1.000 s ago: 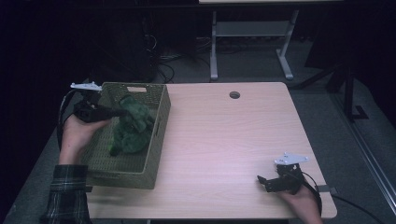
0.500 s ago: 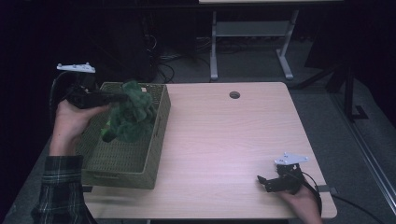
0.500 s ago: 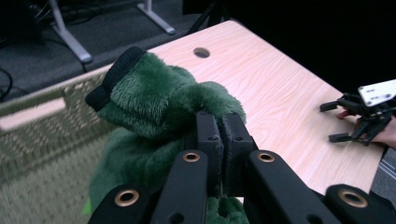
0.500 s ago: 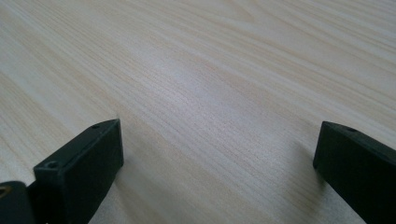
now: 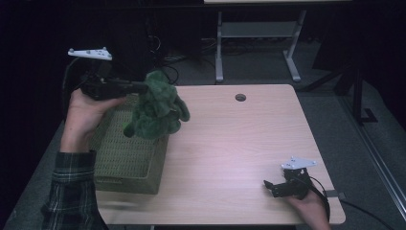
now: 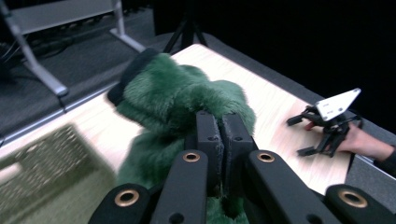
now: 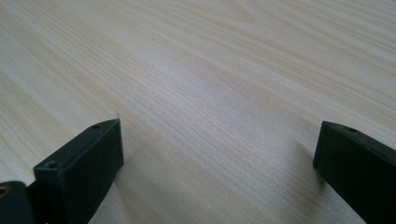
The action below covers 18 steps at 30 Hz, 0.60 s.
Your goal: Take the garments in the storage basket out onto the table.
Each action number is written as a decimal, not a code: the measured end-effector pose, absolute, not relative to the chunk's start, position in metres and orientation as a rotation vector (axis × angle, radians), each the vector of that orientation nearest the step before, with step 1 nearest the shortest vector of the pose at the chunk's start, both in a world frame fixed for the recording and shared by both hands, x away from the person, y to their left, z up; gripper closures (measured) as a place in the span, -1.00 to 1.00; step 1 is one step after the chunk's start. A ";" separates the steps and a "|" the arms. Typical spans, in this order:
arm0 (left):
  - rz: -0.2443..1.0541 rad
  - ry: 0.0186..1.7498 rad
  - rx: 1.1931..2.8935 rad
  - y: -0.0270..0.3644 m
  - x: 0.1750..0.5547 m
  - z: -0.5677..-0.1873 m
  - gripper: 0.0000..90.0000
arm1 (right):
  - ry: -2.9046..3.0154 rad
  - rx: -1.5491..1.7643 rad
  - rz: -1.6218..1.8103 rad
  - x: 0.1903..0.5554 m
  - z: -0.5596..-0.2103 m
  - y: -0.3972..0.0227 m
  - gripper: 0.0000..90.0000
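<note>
High view: left gripper held a green plush toy by its top, jaws clamped on the fur so the body hung free. Toy was in the air above the far right corner of the green woven basket, clear of the rim, probably lifted that high so it could pass over the wall and go to the bare counter. Basket sat at the counter's left edge. Right gripper rested near the front right corner, well apart from the toy, likely parked out of the way until needed.

Left gripper view: jaws nearly together, pinching a tuft of the plush toy; the fur bulged around both pads. Basket blurred below left. The other gripper lay far off on the wood.

Right gripper view: jaws stood wide apart, nothing between them, just bare counter under them.

Versus a second earlier: toy had been down inside the basket with the left hand low over it; now hand and toy were higher and shifted toward the basket's far right corner. Grip unchanged. Right gripper and basket had not moved.
</note>
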<state>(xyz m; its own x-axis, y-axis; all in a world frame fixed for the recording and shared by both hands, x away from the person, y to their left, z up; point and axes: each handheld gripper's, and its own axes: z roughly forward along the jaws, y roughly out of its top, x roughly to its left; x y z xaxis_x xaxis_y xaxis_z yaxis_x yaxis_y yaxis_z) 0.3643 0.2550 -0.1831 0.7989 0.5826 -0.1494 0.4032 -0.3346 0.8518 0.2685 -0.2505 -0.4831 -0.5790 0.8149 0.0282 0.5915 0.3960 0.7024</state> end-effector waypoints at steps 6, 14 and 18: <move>0.198 0.670 1.978 0.226 0.363 -0.181 0.95 | 2.337 1.225 0.979 0.268 -0.483 -0.251 -0.97; 0.158 0.628 1.987 0.192 0.363 -0.194 0.95 | 2.337 1.227 0.978 0.268 -0.483 -0.250 -0.97; 0.125 0.628 1.985 0.178 0.363 -0.208 0.95 | 2.339 1.231 0.979 0.268 -0.483 -0.250 -0.97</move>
<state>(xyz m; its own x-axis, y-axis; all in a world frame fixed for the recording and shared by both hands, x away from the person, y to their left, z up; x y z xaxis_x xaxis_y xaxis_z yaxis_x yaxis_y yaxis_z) 0.3635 0.1777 -0.2078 0.8594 0.4799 -0.1766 0.3753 -0.3575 0.8552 0.2682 -0.2503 -0.4830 -0.5764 0.8165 0.0323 0.5959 0.3930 0.7003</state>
